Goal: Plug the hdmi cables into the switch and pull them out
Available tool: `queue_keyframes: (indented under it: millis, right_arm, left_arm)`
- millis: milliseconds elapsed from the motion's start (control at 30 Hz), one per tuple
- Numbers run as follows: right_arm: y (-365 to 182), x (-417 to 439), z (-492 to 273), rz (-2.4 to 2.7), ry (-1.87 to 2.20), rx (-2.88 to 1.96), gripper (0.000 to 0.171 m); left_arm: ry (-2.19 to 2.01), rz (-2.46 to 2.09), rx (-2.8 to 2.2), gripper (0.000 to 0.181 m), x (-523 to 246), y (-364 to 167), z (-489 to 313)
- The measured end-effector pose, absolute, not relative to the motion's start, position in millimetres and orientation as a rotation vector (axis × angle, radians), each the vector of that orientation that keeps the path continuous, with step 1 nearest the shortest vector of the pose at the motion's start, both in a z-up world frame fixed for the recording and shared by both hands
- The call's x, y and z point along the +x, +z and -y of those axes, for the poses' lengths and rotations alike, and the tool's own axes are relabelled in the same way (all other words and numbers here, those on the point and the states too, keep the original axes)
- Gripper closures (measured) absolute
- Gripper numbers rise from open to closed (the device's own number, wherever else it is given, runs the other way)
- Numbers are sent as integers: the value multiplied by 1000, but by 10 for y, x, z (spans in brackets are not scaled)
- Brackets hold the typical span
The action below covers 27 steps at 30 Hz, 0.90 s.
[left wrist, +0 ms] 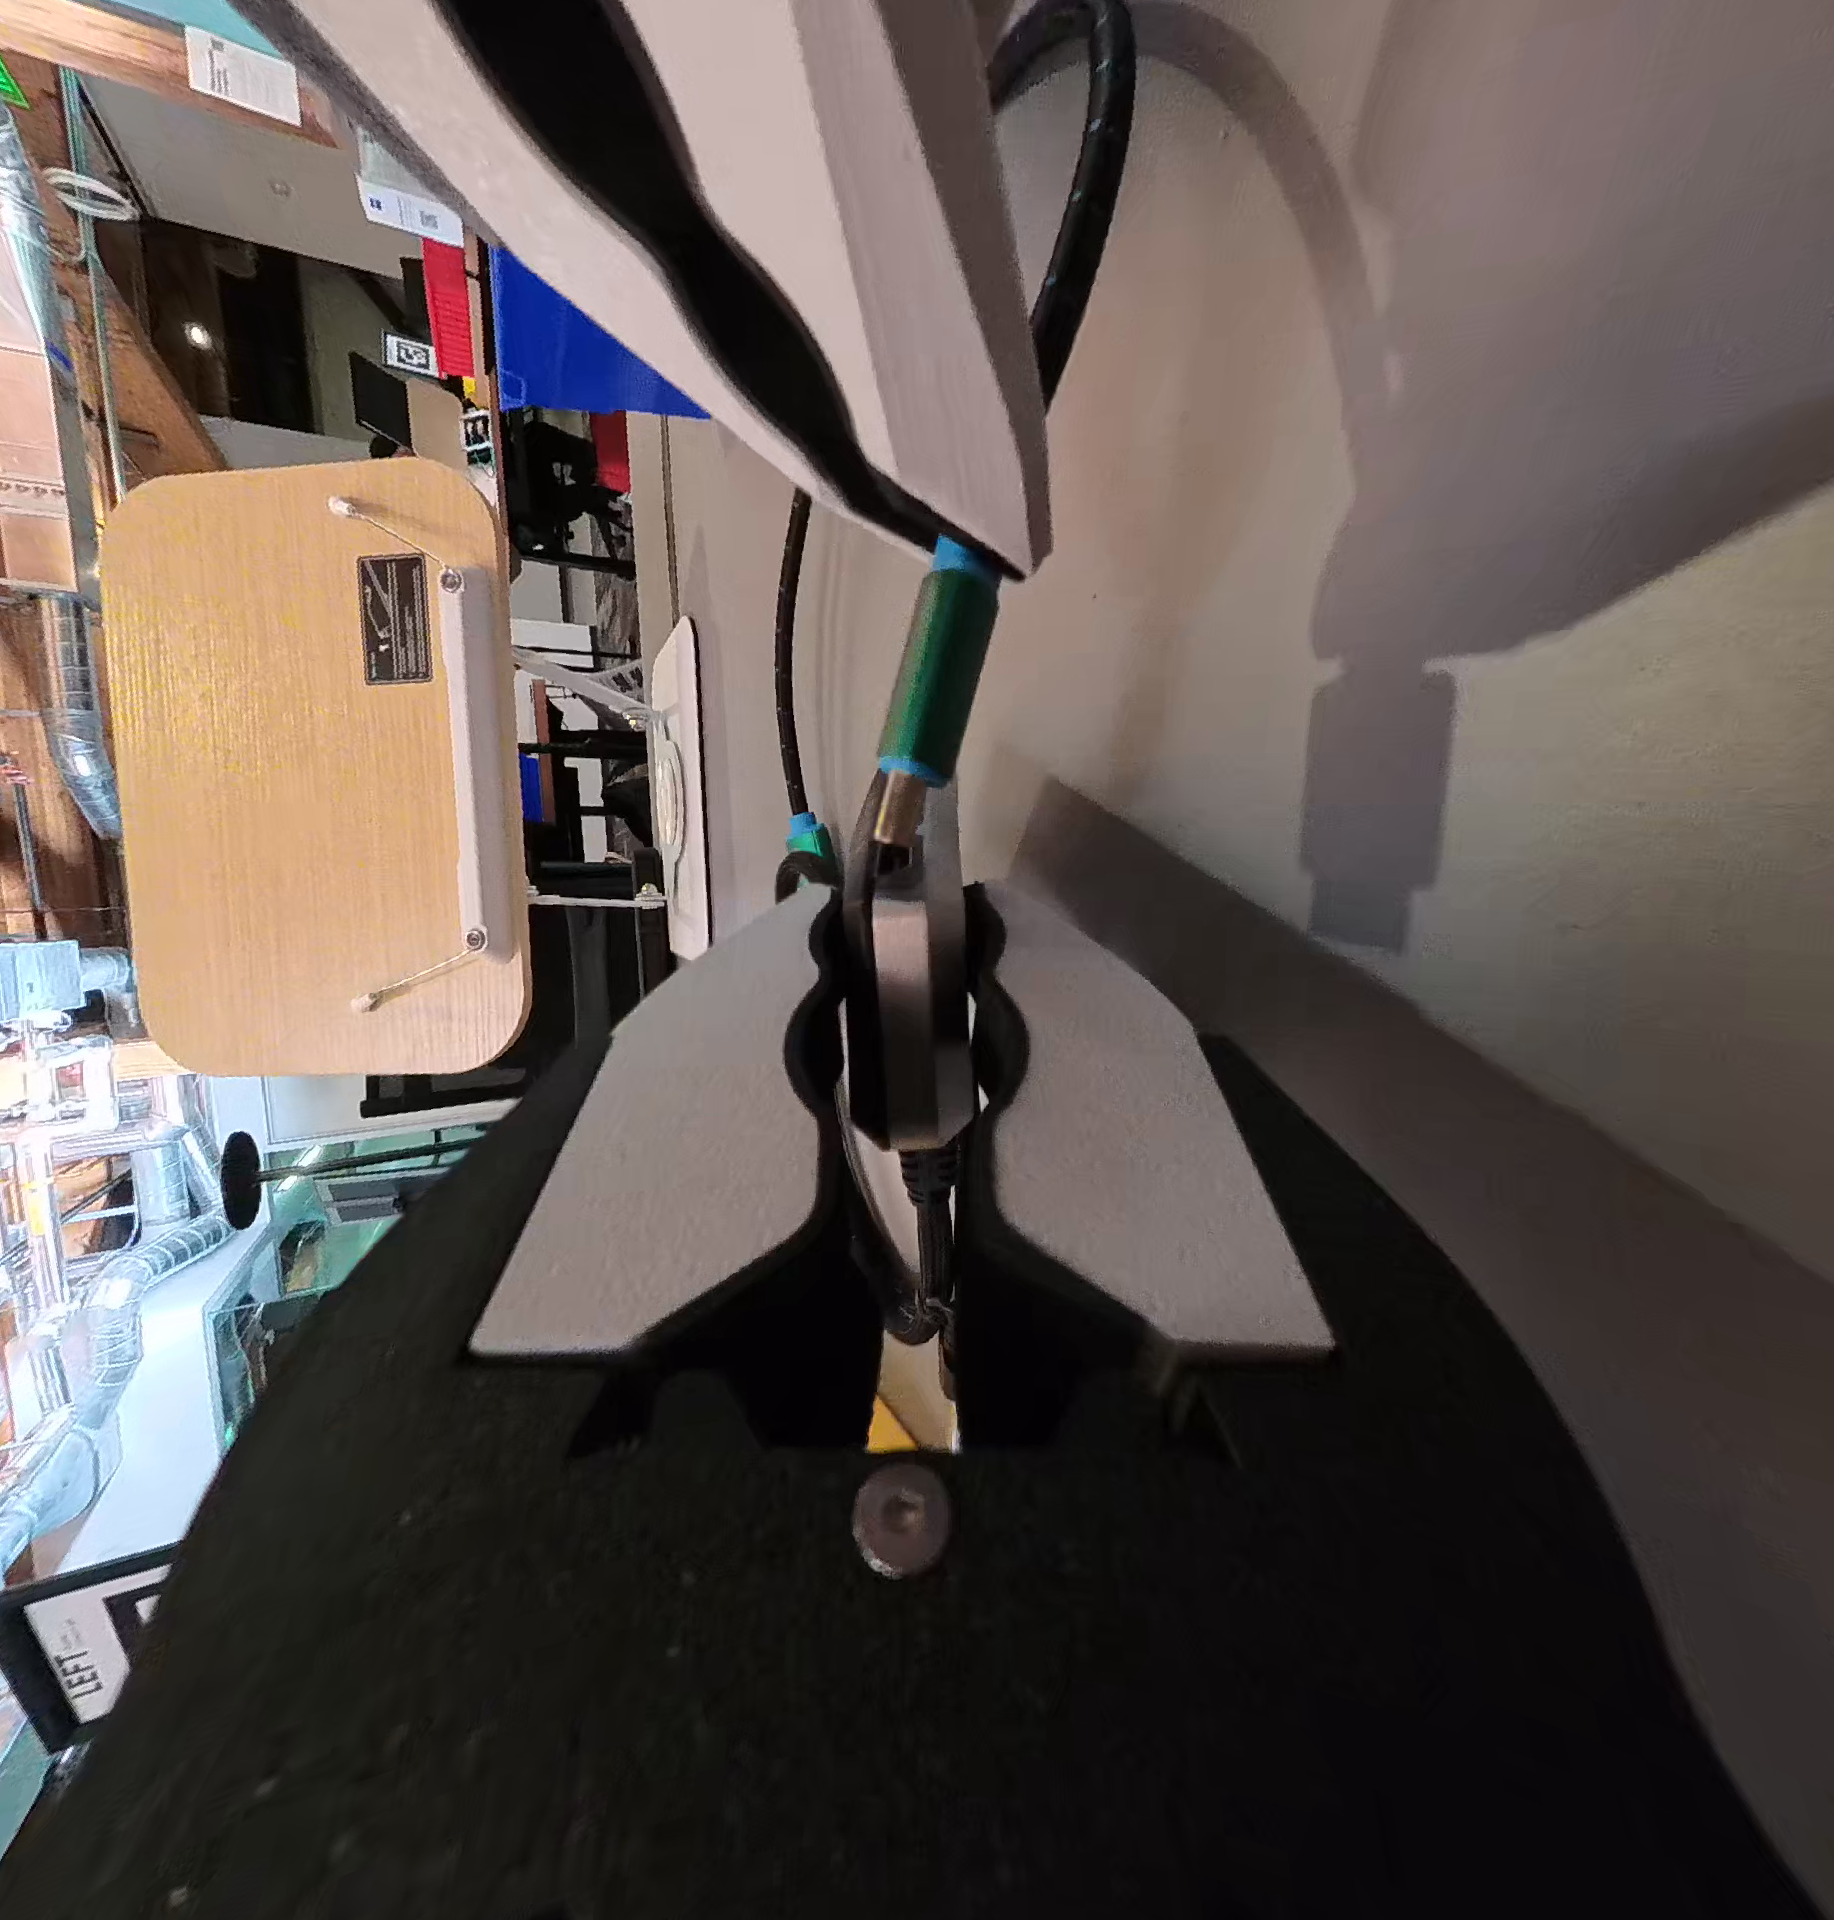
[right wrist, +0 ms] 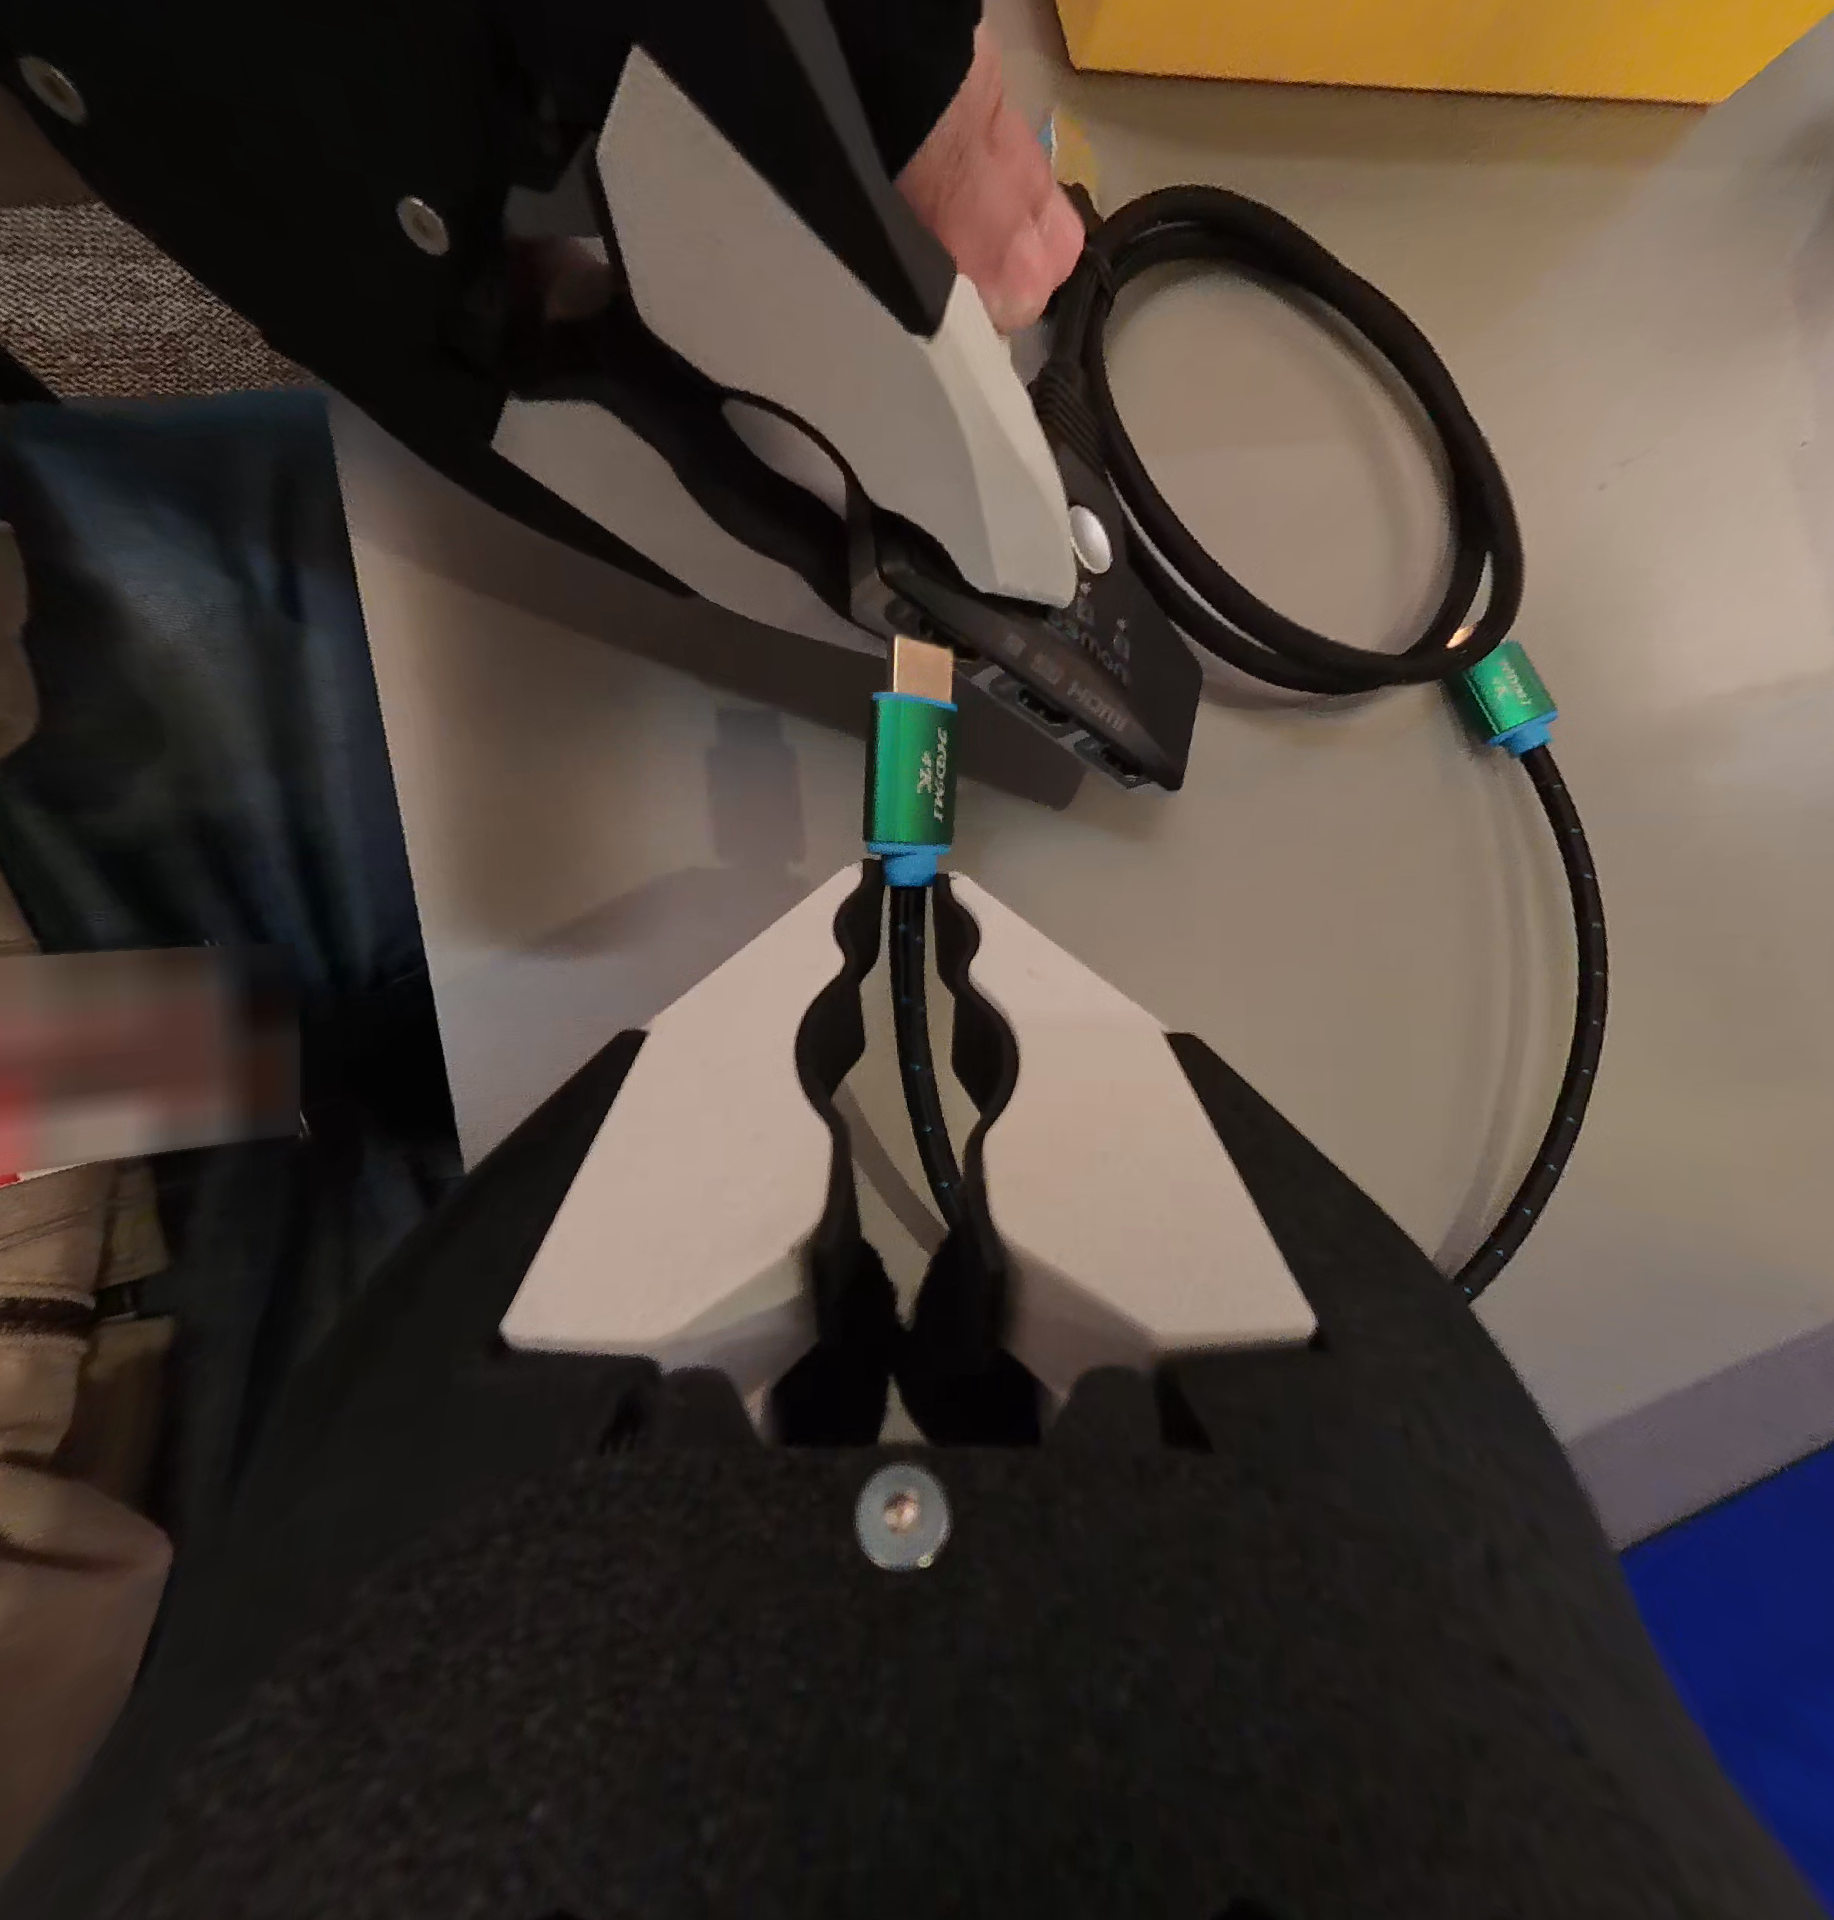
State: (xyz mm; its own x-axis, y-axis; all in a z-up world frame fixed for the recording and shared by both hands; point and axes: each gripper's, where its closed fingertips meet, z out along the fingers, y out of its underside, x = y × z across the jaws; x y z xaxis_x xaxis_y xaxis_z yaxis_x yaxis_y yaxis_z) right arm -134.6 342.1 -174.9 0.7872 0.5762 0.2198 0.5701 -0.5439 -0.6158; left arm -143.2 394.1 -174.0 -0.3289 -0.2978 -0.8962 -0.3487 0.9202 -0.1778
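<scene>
My left gripper (left wrist: pixel 908 914) is shut on the flat dark switch (left wrist: pixel 902 997), seen edge-on. In the right wrist view the left gripper (right wrist: pixel 954 582) holds the switch (right wrist: pixel 1089 686) just above the white table (right wrist: pixel 1256 1039), its row of ports facing me. My right gripper (right wrist: pixel 908 883) is shut on the black braided cable (right wrist: pixel 913 997) just behind a green HDMI plug (right wrist: pixel 911 769). The plug's gold tip (right wrist: pixel 920 665) is at the mouth of the leftmost port, most of the gold showing. In the left wrist view the same plug (left wrist: pixel 939 665) hangs from the right gripper (left wrist: pixel 980 545).
A second green plug (right wrist: pixel 1505 696) lies on the table at the right, its black cable (right wrist: pixel 1308 436) coiled behind the switch. A yellow box (right wrist: pixel 1412 52) stands at the far edge. A person's hand (right wrist: pixel 996 208) holds the left gripper. A wooden board (left wrist: pixel 310 769) shows in the background. Across from one pair of fingers to the other is roughly 6 cm.
</scene>
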Motion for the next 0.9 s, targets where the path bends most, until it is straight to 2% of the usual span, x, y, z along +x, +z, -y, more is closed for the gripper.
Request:
queue_keyframes:
  millis: [900]
  right_arm:
    - [-1964,-1276,-3335,503,2,-2582,163]
  left_arm:
    - [370,-1969,-355,161,-1378,-1891,-3864]
